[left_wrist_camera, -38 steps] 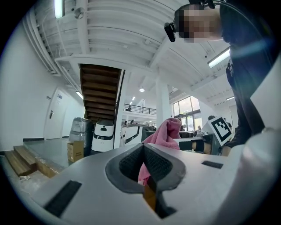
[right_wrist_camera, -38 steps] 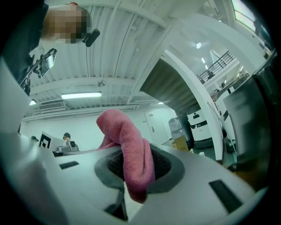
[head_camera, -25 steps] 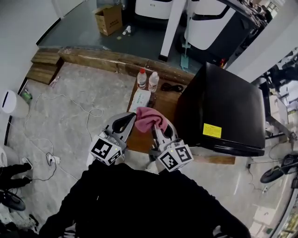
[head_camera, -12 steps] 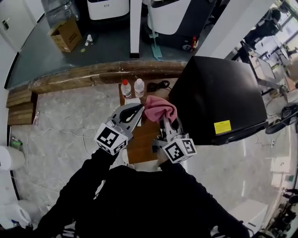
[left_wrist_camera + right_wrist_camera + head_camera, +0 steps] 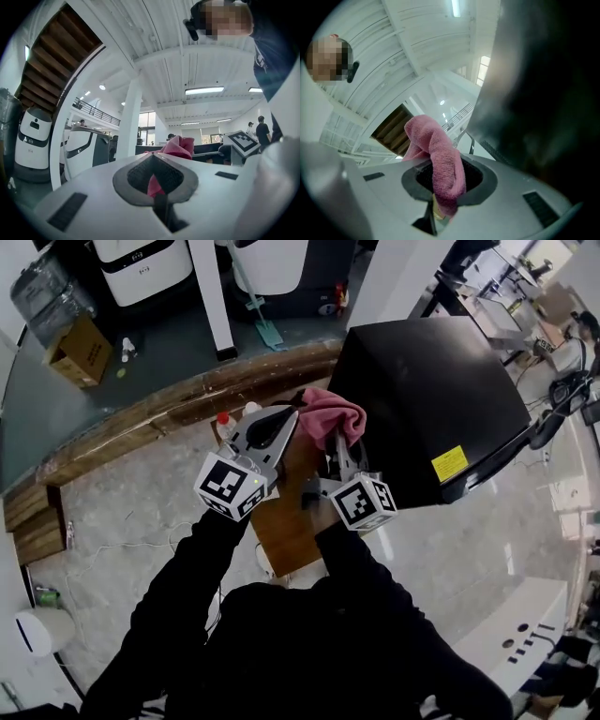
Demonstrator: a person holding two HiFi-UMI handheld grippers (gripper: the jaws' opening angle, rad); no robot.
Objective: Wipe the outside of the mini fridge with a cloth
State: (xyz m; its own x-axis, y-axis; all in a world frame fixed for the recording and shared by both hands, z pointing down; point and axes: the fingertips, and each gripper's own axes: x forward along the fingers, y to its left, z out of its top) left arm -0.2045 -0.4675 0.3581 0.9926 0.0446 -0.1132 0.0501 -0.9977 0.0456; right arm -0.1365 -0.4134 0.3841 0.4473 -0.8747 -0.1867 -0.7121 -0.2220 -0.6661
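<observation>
The black mini fridge (image 5: 431, 381) stands at the upper right of the head view, with a yellow label (image 5: 450, 463) on its near edge. My right gripper (image 5: 336, 448) is shut on a pink cloth (image 5: 330, 418), which is bunched against the fridge's left side. In the right gripper view the cloth (image 5: 440, 164) drapes out of the right gripper (image 5: 443, 180), and the dark fridge wall (image 5: 543, 93) fills the right. My left gripper (image 5: 281, 423) is shut just left of the cloth. In the left gripper view the cloth (image 5: 180, 146) shows past the left gripper (image 5: 154, 176).
A small wooden table (image 5: 286, 526) lies under the grippers, with bottles (image 5: 225, 423) at its far end. A long wooden kerb (image 5: 159, 409) runs across the floor. A cardboard box (image 5: 80, 348) and white machines (image 5: 141, 268) stand beyond it. Cables trail on the stone floor.
The head view has swung round. Both grippers and the pink cloth have moved up to the fridge's left side, with the cloth still in the right gripper.
</observation>
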